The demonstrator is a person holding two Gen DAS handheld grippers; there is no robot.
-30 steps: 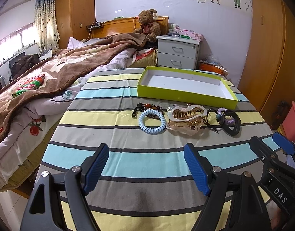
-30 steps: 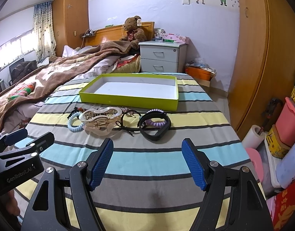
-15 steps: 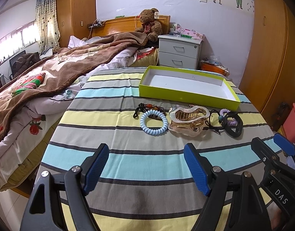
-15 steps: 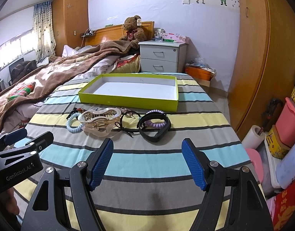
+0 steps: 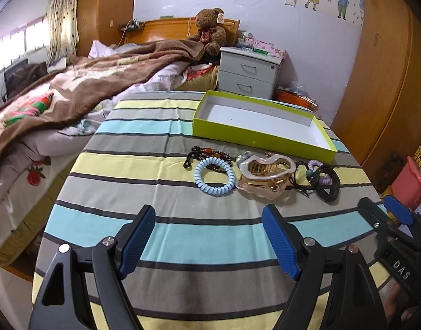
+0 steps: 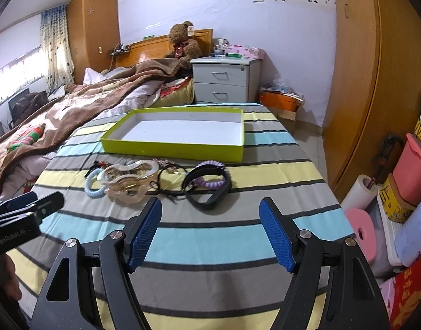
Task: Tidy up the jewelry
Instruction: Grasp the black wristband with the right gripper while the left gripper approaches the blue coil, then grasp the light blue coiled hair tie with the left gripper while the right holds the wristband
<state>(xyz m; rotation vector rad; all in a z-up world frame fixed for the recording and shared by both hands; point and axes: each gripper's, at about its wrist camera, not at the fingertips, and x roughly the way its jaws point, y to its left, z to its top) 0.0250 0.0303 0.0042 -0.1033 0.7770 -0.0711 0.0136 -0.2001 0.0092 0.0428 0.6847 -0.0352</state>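
Both views are drifting slightly nearer the jewelry than a second ago. Far on the striped table [image 5: 166,236], the green tray [image 5: 261,134] is sitting empty. Just near it, the hair claw [image 5: 266,177], black band [image 6: 207,189] and blue coil tie [image 5: 214,176] are lying beyond the left hand-held gripper [image 5: 209,240] and right hand-held gripper [image 6: 210,233], both spread wide, holding nothing.
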